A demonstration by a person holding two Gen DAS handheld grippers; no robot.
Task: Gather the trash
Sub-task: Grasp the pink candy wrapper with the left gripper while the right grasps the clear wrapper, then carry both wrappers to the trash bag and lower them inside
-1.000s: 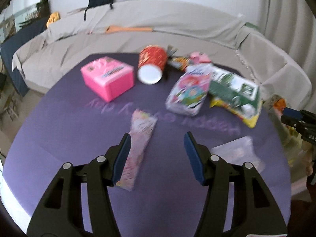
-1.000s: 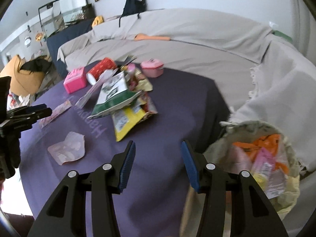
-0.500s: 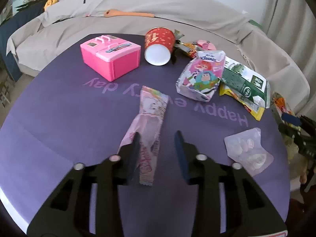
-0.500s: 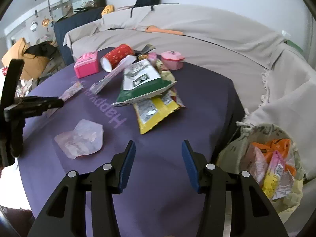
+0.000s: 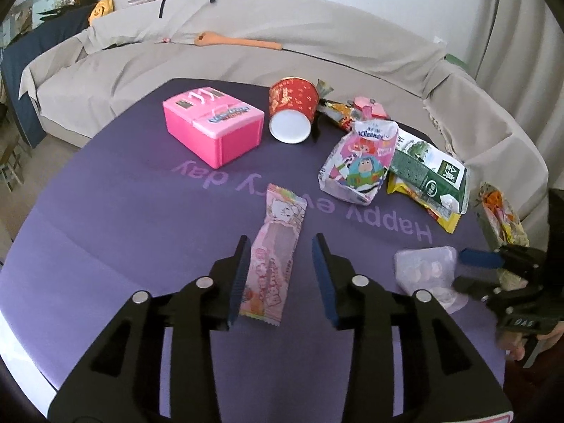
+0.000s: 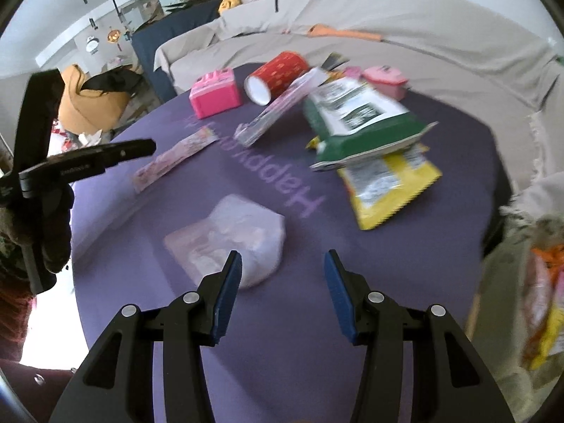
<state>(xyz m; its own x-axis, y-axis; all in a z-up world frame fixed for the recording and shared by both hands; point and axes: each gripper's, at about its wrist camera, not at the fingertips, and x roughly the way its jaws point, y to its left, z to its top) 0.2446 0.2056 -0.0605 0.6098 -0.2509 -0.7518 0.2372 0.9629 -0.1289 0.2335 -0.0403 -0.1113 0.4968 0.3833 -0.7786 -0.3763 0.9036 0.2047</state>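
**Both grippers over wrappers on the purple table**

The left gripper [image 5: 282, 268] is tipped down at the purple table [image 5: 123, 218] with its jaws opening; the long pink wrapper [image 5: 276, 257] lies flat between them, its near half inside the gap and close against the left pad, its far end reaching out ahead of the fingertips; the pads do not press it and it rests on the cloth; ahead and to the left of this gripper stands a pink toy box [image 5: 215, 128]; straight ahead, farther off, a red paper cup [image 5: 292, 112] lies on its side with its white base facing the camera; ahead and to the right sit a cartoon-printed pouch [image 5: 359, 165], a green snack bag [image 5: 430, 172] and a yellow packet [image 5: 444, 218] under it.

The right gripper [image 6: 282, 282] stands partly open with nothing between its jaws; a crumpled clear plastic wrapper [image 6: 232, 243] lies on the table just ahead and to the left, its near edge at the left fingertip, contact not clear; to this gripper's right, off the table edge, a trash bag [image 6: 528, 282] holds orange and yellow wrappers; a gloved hand [image 6: 53, 225] grips the left tool at the far left of the right wrist view.
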